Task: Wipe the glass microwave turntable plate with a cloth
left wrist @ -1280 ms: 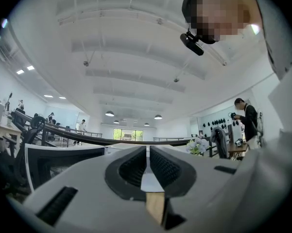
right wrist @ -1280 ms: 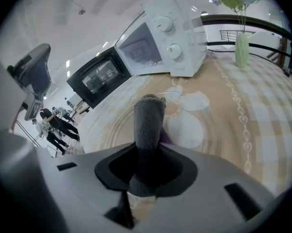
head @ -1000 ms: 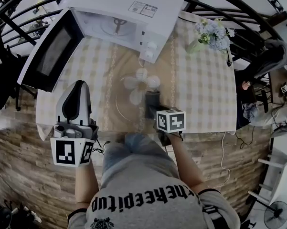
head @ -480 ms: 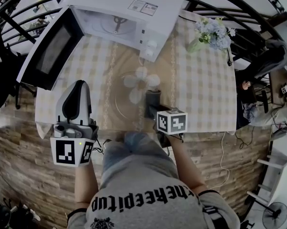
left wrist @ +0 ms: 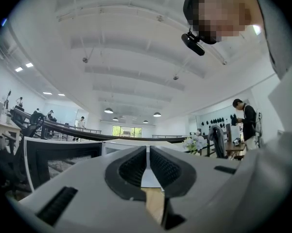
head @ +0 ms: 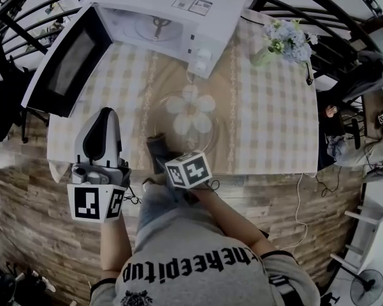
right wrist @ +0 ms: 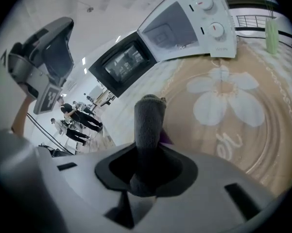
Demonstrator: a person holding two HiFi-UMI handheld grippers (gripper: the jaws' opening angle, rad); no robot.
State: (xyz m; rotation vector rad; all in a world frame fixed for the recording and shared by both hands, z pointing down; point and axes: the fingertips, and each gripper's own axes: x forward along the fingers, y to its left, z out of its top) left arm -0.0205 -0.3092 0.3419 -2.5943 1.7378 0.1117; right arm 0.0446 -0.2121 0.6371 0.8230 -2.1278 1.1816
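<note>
Two tools: right gripper [right wrist: 146, 171] clamps the cloth [right wrist: 148, 125] near the plate [right wrist: 262, 144]; left gripper [left wrist: 148, 166] closed, empty. Unsteadied, the plate could skid when wiped.

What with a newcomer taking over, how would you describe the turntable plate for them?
Find the white microwave oven, door open, at the far side of the checked tablecloth. Directly before it lies the round clear glass turntable plate: alone transparent, a white flower showing at its centre.

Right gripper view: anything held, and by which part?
The right hand-held gripper is shut on the grey cloth, pinching its lower end; the rest stands up beyond the jaws.
</note>
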